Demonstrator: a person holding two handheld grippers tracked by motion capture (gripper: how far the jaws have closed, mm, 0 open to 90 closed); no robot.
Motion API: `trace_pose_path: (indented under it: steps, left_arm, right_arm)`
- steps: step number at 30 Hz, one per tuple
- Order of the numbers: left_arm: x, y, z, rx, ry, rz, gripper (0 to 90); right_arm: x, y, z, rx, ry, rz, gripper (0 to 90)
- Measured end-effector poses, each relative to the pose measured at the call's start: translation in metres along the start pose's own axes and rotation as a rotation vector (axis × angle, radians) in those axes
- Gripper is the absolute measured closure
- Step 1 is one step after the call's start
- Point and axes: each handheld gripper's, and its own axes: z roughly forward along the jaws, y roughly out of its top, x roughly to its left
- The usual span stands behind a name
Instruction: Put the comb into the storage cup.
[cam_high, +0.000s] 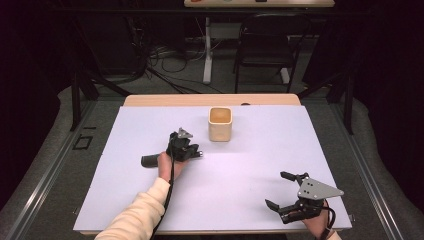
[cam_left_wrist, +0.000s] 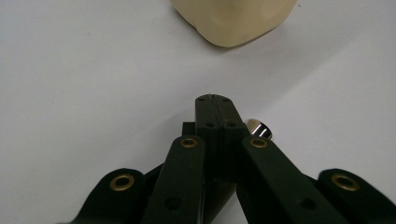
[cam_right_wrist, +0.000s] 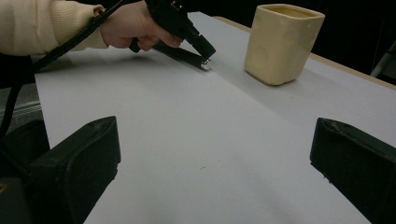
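Pen (cam_right_wrist: 184, 54), a dark slender rod with a shiny metal cap at one end, lying low on the white table (cam_high: 150, 125) just short of the cream square cup (cam_high: 220, 123). The left gripper (cam_high: 192, 152) is clamped on the pen near its capped end, jaws pressed together, probably to carry it towards the cup. The right gripper (cam_high: 280, 190) rests near the table's front edge, well apart, jaws spread wide and empty, apparently kept clear of the work.
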Motion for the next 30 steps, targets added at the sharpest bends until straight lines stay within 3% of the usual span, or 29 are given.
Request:
trace_pose_path:
  steps: [21, 30]
  left_arm:
    - [-0.0049, -0.0028, -0.0009, 0.010, -0.008, 0.018, 90.0]
    - [-0.0038, -0.0030, -0.0042, 0.016, -0.005, 0.003, 90.0]
  right_arm:
    - [-0.0001, 0.0004, -0.0010, -0.003, -0.001, -0.003, 1.3]
    - [-0.0003, 0.0002, -0.0005, -0.002, 0.000, 0.000, 1.3]
